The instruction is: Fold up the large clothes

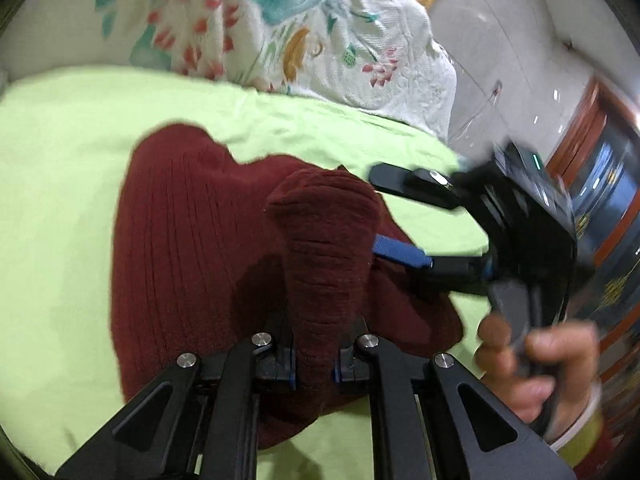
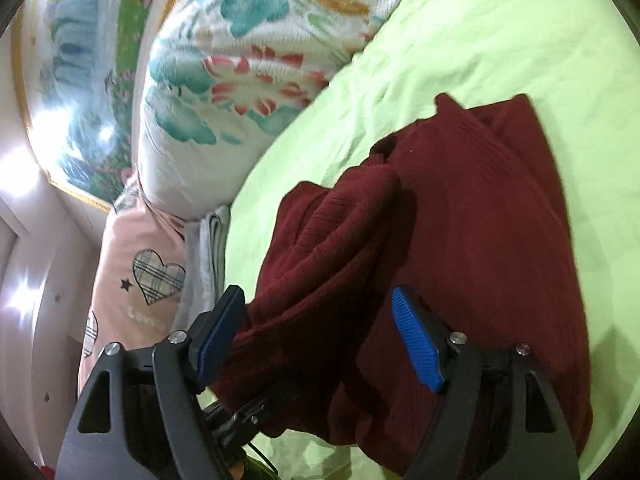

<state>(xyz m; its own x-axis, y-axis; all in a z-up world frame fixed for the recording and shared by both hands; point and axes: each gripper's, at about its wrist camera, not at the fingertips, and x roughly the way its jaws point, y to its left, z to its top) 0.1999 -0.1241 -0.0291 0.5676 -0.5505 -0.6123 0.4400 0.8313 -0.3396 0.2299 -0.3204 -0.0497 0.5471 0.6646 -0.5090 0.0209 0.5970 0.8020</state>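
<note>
While the left gripper point(image 1: 316, 360) pinches the maroon sweater point(image 1: 192, 240), the right gripper point(image 2: 320, 340) gapes, green sheet point(image 1: 60, 160) around.

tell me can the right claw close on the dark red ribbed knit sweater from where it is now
Probably yes. The right claw stands open with a raised fold of the dark red ribbed knit sweater already lying between its blue pads, and nothing else sits in the gap. The left claw grips another fold, clear of it.

Both views bright, evenly lit indoors. Fisheye bends edges, dark vignette in corners. Motion blur smears quilt point(image 1: 320, 40) and right claw point(image 1: 404, 220) in left view. Glare spots on wall point(image 2: 24, 292) and picture point(image 2: 68, 92). Soft shadows under sweater point(image 2: 480, 208).
</note>
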